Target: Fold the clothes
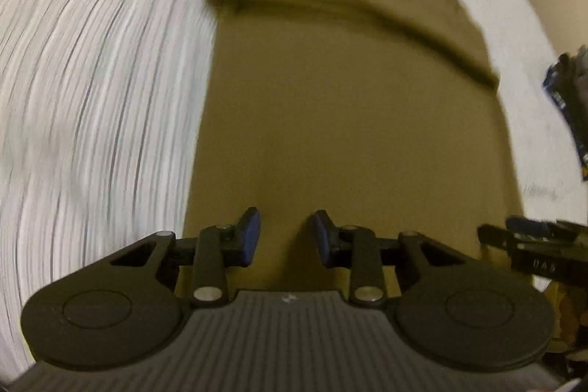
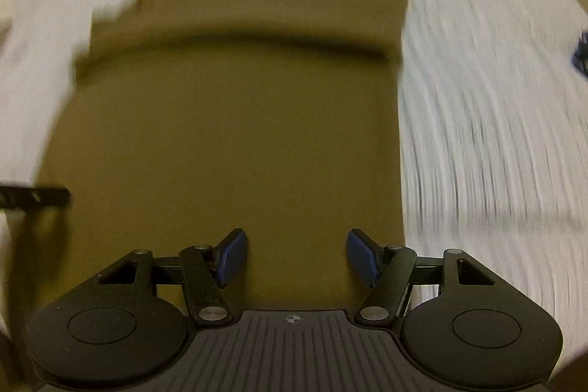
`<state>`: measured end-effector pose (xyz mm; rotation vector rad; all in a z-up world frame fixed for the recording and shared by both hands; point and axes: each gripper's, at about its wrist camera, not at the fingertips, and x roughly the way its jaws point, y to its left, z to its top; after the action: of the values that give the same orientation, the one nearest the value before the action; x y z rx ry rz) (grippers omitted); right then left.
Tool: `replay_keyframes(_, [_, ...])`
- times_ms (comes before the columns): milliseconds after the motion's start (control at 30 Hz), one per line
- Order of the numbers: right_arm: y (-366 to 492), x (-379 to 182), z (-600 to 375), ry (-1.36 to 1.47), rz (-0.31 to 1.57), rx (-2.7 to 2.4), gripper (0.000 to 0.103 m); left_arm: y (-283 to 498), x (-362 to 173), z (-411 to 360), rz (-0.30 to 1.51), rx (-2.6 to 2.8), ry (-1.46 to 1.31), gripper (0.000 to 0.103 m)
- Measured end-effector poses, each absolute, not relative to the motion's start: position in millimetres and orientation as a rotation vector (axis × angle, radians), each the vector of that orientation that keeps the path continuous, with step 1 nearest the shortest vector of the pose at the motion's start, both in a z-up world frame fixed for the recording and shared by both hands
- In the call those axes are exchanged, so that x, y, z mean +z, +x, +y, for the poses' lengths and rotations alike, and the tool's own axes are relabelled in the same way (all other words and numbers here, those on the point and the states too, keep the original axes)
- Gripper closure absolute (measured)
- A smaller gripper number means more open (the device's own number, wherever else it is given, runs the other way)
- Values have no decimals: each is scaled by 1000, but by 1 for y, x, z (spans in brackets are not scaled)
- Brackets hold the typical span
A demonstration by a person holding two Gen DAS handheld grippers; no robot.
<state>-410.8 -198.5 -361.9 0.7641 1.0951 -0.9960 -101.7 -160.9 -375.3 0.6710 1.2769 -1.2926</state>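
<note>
Left wrist view: the left gripper (image 1: 286,234), black linkage with blue rubber pads (image 1: 251,237), has its jaws apart with nothing between them; it is poised over the near edge of an olive-brown fabric garment (image 1: 349,135). The garment lies flat on a white cloth-covered surface (image 1: 92,98), which is streaked by motion blur. A raised fold crosses the garment's far part from left to right, and its far edge is ragged in outline. At the right margin, near, part of the right gripper (image 1: 533,245) shows as black bars at the garment's right side. A dark blue object (image 1: 567,105), too blurred to identify, sits at the far right edge of the surface.

Right wrist view: the right gripper (image 2: 296,258), of the same build, has its jaws wide apart and empty, over the same garment's near edge. The white surface lies right and far. A black bar of the left gripper (image 2: 36,197) enters at the left margin.
</note>
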Motion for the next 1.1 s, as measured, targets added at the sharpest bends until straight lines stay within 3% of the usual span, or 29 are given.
replay_keyframes(167, [-458, -350, -130, 748, 1154, -934, 37, -132, -363, -85, 1317, -1148, 765, 76])
replay_keyframes(367, [-482, -292, -106, 762, 1096, -916, 37, -173, -297, -34, 1233, -1100, 722, 72])
replay_keyframes(500, [-497, -254, -89, 771, 1057, -904, 37, -196, -245, -23, 1167, -1111, 672, 69])
replay_keyframes(667, [-504, -200, -73, 763, 983, -883, 37, -219, -185, -9, 1076, -1170, 598, 57])
replay_keyframes(867, [-502, -154, -58, 725, 939, -852, 37, -232, -141, -4, 1007, -1204, 556, 56])
replay_keyframes(1100, [-500, -143, -49, 750, 967, -887, 37, -234, -116, -3, 973, -1230, 582, 55])
